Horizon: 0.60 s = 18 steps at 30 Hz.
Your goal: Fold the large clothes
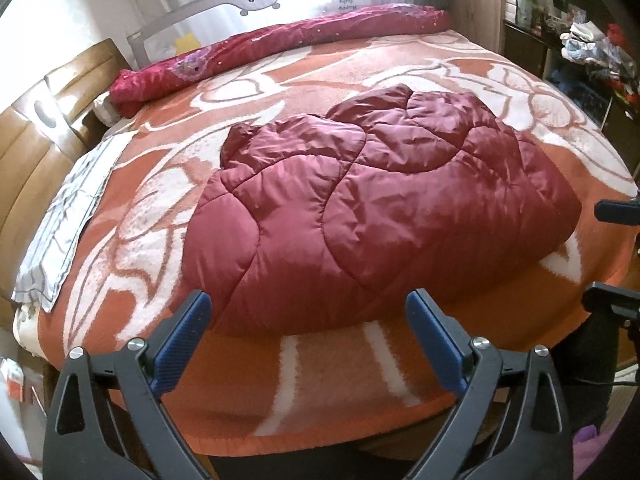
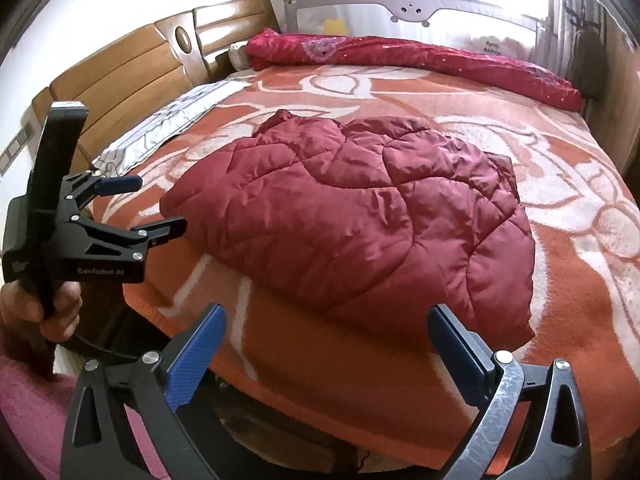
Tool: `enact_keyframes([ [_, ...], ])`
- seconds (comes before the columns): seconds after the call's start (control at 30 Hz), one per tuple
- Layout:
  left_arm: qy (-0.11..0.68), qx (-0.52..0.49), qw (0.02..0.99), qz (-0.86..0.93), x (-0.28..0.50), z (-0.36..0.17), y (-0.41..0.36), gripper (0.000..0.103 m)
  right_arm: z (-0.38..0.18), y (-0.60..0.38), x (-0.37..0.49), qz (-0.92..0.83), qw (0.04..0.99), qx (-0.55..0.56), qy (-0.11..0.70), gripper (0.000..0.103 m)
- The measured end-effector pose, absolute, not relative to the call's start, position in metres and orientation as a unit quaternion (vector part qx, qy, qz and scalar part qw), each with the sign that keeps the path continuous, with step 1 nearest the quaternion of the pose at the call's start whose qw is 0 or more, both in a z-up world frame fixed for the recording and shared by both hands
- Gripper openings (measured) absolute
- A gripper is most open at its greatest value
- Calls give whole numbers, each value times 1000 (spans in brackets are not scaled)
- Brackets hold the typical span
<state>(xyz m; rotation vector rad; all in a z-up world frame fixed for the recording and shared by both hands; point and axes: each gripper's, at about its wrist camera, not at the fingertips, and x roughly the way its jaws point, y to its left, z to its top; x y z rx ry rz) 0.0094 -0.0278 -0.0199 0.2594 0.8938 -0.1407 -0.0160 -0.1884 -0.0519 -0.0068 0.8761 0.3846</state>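
Left wrist view, nearest first: the left hand-held gripper (image 1: 308,332) is seen with its blue pads spread wide and nothing between them, held over the near edge of the bed (image 1: 320,412). The right hand-held gripper (image 2: 326,344) is likewise spread wide and empty, also over the near edge.

Just beyond both, the padded jacket (image 1: 372,216) lies folded into a thick, dark red bundle in the middle of the orange and white blanket (image 1: 540,132). Its near edge is just ahead of the left pads, apart from them. Its long axis is judged to run across the view, side to side, roughly parallel to the near edge of the bed.

In the right wrist view the jacket (image 2: 360,216) sits ahead and slightly right of centre; its nearest corner is close to the right pad. The left gripper (image 2: 132,204) is seen there off the jacket's left end. Each gripper is thus nearer one end of the bundle, neither clearly nearer overall.

Farther back: a grey and white pillow (image 1: 68,216) by the wooden headboard (image 1: 44,128), then a rolled red quilt (image 1: 280,44) along the far side, with a bed rail (image 1: 240,4) behind it.

Judgement: the folding appears largely done; any further fold would be taken from the near edge.
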Motion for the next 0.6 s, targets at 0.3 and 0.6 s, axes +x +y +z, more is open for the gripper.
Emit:
enact_keyframes([
  [0.3, 445, 111, 886, -71, 26, -28, -32, 99, -65, -190, 7, 175, 884, 9, 434, 101],
  [0.6, 445, 88, 888, -69, 42, -26, -29, 99, -69, -193, 23, 170, 882, 13, 439, 101],
])
